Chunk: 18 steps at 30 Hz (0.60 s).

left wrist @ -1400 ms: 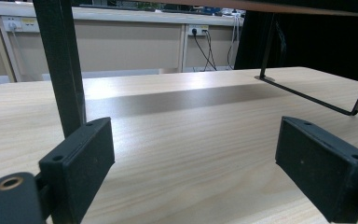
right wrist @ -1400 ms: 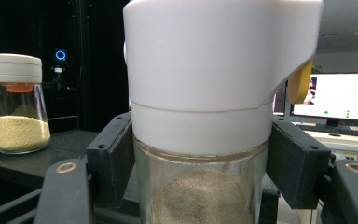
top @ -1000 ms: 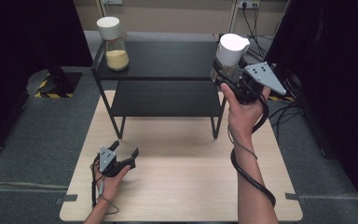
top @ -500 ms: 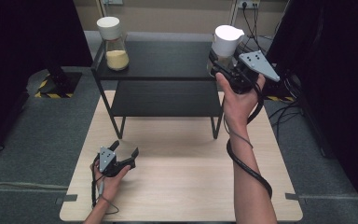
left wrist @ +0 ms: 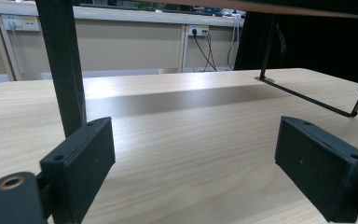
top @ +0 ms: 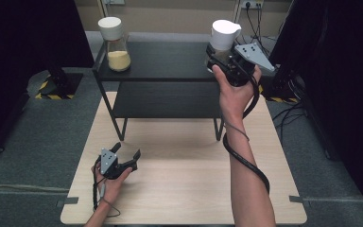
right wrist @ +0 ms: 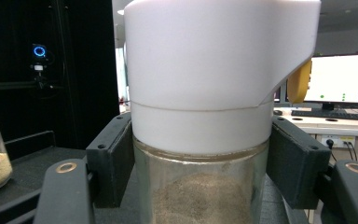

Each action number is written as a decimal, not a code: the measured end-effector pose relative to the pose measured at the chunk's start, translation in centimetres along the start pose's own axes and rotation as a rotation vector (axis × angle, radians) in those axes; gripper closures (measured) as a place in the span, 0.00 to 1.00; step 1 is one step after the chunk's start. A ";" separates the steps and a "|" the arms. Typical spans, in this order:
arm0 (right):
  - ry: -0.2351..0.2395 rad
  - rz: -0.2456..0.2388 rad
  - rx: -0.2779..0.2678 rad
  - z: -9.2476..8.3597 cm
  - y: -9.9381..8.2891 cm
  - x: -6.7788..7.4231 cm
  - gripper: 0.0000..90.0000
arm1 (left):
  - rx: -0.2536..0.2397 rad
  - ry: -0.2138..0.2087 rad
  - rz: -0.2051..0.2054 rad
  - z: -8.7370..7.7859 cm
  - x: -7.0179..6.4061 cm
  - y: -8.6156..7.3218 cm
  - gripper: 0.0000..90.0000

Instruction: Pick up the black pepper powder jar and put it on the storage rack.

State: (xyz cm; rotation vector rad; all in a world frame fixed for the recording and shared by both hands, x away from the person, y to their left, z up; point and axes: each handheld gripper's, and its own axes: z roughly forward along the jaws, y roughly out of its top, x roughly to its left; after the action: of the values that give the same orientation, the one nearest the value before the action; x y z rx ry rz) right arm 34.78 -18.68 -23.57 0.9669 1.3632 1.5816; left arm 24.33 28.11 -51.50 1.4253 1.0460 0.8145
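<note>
Your right gripper (top: pixel 220 59) has its jaws clamped on a jar (top: pixel 223 40), one pad on each side of the glass neck just under the white lid (right wrist: pixel 219 65). In the right gripper view both pads (right wrist: pixel 114 158) press flat against the glass, and brownish powder shows inside the jar below them. The jar stands upright in the grip, held in the air over the right end of the black shelf's (top: pixel 170 59) top board; you cannot tell from the high view whether its base touches the board.

Your left gripper (top: pixel 123 158) lies low over the wooden table (top: pixel 184 184), near its front left part, in front of the shelf's left leg (left wrist: pixel 67 70). Its jaws stand wide apart with nothing between them, and the left gripper view shows bare tabletop in the gap.

A second jar (top: pixel 115 45), with yellow powder and a white lid, stands on the left end of the shelf's top board, well apart from the one you hold.

Against the picture of a second ago, your right hand has carried the jar farther back and a little leftward, so it now shows higher up over the shelf, the grip unchanged. Your left hand and the second jar lie where they did.
</note>
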 end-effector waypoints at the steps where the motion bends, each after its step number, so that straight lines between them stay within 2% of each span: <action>1: -0.002 0.001 0.003 0.2 0.1 0.1 0.34 | 0.001 0.000 0.001 0.0 0.0 0.0 0.13; 18: -0.038 0.011 0.041 2.3 0.2 1.4 0.34 | 0.001 0.000 0.001 0.0 0.0 0.0 0.13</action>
State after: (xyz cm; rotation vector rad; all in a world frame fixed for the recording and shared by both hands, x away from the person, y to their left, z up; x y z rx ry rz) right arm 36.34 -16.57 -23.09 1.0251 1.3711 1.5416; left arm 24.33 28.10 -51.49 1.4266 1.0459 0.8145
